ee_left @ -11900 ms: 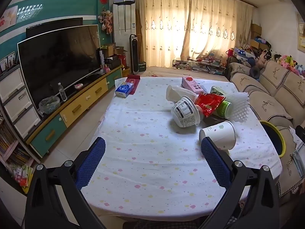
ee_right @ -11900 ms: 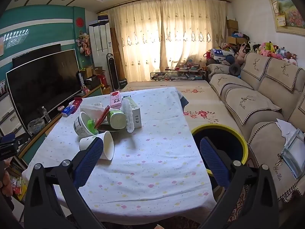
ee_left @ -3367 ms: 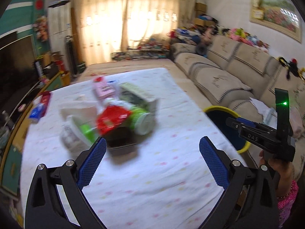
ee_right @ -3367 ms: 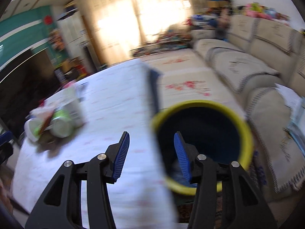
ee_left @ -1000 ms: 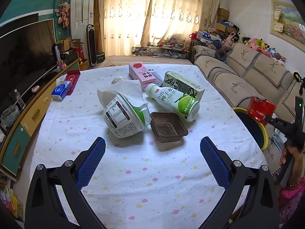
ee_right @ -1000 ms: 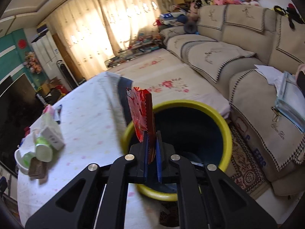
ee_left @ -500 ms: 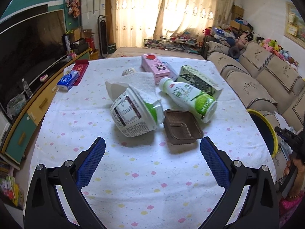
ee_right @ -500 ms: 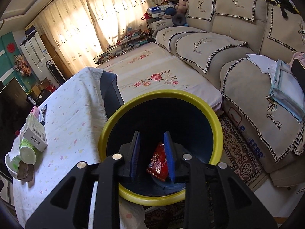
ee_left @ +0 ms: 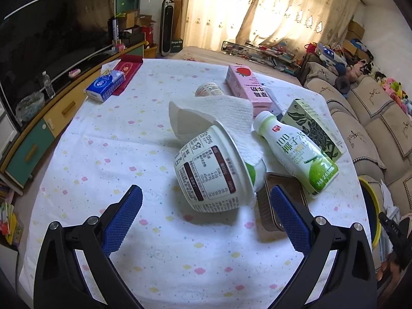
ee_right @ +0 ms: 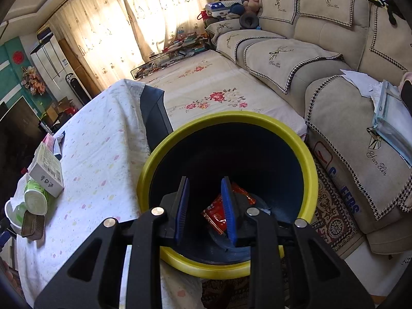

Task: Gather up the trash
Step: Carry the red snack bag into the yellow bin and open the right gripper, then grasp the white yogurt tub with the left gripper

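Wrapper [ee_right: 219, 212] now lies in the bin [ee_right: 306, 159], dropped from the right tongs [ee_right: 204, 206], now narrowly parted; left tongs [ee_left: 206, 211] gape wide.

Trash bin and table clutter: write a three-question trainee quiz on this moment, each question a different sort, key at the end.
1. True or false: the red wrapper lies inside the yellow-rimmed bin.
2. Multiple choice: the left hand-held gripper is (A) shut on the bottle, (B) open, facing the tipped noodle cup, (C) inside the bin.
3. Fill in: the brown plastic tray lies beside the noodle cup and the green-and-white ____.

Key: 1 true; 2 B; 3 bottle. The right hand-held gripper hangs open over the bin, holding nothing.
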The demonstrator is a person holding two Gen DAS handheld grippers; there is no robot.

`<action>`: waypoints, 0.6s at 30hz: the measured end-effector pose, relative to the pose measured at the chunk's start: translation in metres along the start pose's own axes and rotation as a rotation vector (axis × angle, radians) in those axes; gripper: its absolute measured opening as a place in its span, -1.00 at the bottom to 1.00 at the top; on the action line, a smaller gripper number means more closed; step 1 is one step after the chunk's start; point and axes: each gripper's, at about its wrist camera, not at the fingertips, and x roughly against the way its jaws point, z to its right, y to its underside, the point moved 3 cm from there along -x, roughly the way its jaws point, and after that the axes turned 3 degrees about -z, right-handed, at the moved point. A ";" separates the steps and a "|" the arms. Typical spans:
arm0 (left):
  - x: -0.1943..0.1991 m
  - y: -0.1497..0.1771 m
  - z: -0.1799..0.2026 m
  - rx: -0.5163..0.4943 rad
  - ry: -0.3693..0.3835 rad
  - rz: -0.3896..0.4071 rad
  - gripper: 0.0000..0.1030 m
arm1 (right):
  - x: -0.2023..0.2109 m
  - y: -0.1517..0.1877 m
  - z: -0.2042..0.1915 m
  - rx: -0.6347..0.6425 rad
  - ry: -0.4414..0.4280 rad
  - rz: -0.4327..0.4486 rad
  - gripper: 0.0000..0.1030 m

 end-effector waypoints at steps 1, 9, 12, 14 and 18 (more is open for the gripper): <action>-0.002 -0.002 -0.001 0.003 0.001 -0.005 0.90 | -0.001 0.000 0.000 0.000 -0.001 -0.002 -0.52; -0.023 -0.004 -0.005 0.005 0.021 -0.057 0.77 | -0.008 0.003 -0.003 0.004 -0.008 -0.019 -0.52; -0.028 -0.004 -0.004 0.000 0.039 -0.065 0.60 | -0.008 0.004 -0.004 0.005 -0.009 -0.019 -0.52; -0.031 -0.004 -0.004 -0.010 0.042 -0.064 0.29 | -0.008 0.004 -0.005 0.005 -0.010 -0.018 -0.52; -0.030 -0.004 0.000 -0.038 0.049 -0.058 0.12 | -0.008 0.004 -0.006 0.005 -0.014 -0.016 -0.52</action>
